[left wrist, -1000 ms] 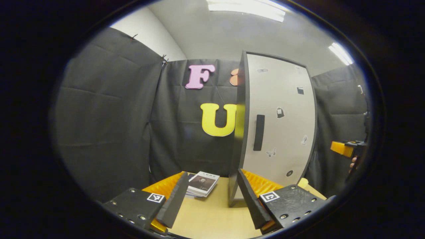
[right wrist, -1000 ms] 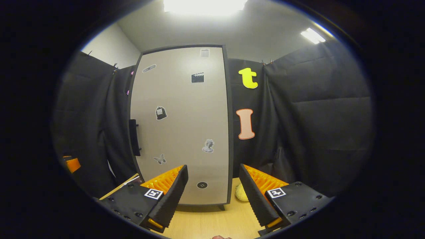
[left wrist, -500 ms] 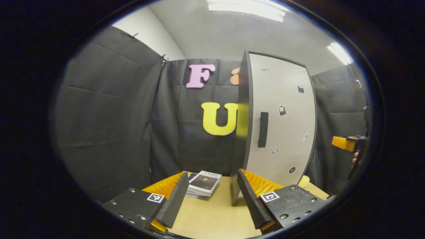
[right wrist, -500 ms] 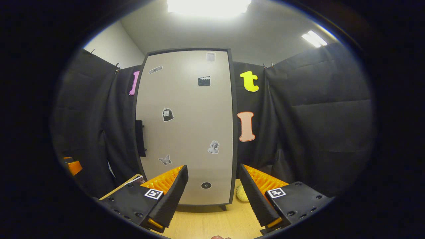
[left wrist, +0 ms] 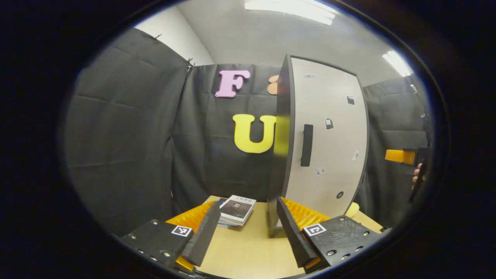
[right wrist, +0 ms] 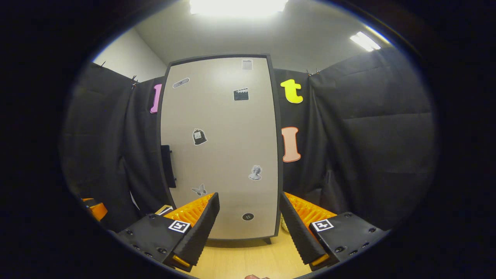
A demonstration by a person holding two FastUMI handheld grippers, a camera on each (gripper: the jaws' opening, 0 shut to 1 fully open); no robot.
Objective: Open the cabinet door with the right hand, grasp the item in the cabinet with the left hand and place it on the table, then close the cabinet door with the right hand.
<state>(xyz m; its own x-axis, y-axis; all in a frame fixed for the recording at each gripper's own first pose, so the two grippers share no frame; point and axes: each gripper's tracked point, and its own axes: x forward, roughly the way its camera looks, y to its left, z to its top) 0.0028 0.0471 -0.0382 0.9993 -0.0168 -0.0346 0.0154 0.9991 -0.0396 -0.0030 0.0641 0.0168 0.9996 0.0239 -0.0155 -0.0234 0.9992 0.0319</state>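
Pale grey cabinet door, black handle, light wood table

No text on the book or cabinet door is legible.

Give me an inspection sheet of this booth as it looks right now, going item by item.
Surface: pale wood table, bare in front of both claws.
Job's things: cabinet stands upright on the table; door shut, dark handle on its left edge untouched. The item inside is hidden.
Clutter: stack of books left of the cabinet; a yellow thing behind its right corner, too hidden to name.
Grippers: left claw open, holding nothing, low over the table. Right claw open, holding nothing, facing the door, apart from it.
Cables: nothing seen.
Surroundings: black cloth walls, white ceiling with strip lights.
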